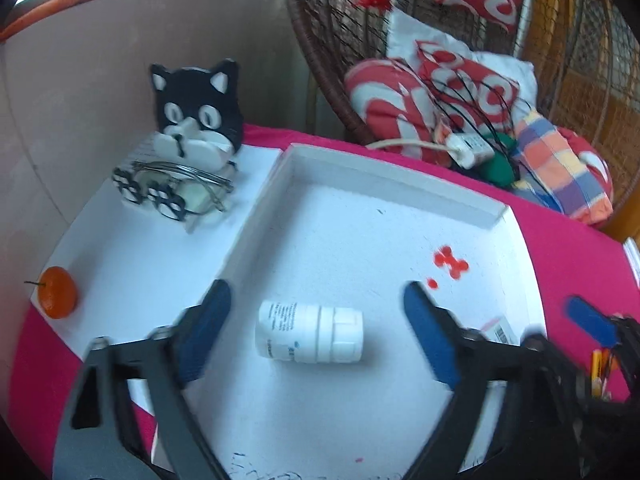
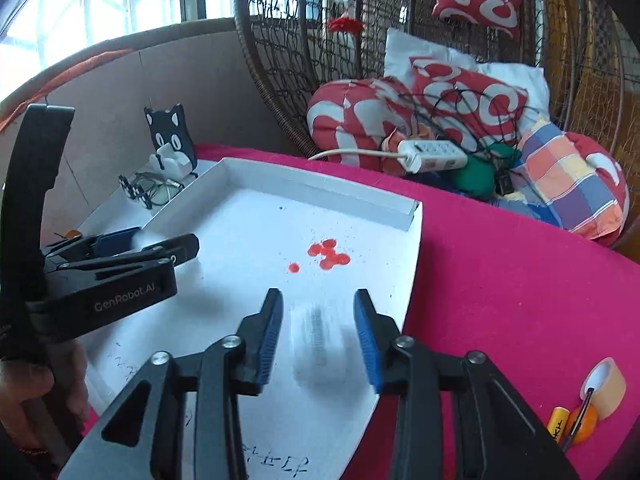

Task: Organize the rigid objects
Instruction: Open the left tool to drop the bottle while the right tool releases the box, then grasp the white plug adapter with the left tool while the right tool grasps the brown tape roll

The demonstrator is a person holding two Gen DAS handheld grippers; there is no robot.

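Note:
A white pill bottle [image 1: 310, 336] lies on its side on the floor of a white tray [image 1: 392, 180]. My left gripper [image 1: 316, 292] stands wide open astride it, both blue pads clear of the bottle. In the right wrist view my right gripper [image 2: 318, 296] is open over the tray's [image 2: 320, 192] near right corner. A small, blurred white box [image 2: 320, 344] sits between its fingers with gaps on both sides. The left gripper [image 2: 160, 242] shows at the left there. The box's barcode label [image 1: 498, 330] peeks out behind my left gripper's right finger.
Red spots [image 2: 328, 254] mark the tray floor. A black cat-shaped holder [image 1: 198, 112], glasses [image 1: 160, 196] and an orange [image 1: 59, 292] sit left of the tray. A tape roll [image 2: 604, 386] and a yellow item [image 2: 558, 426] lie on the pink cloth. A wicker chair with cushions [image 2: 400, 112] stands behind.

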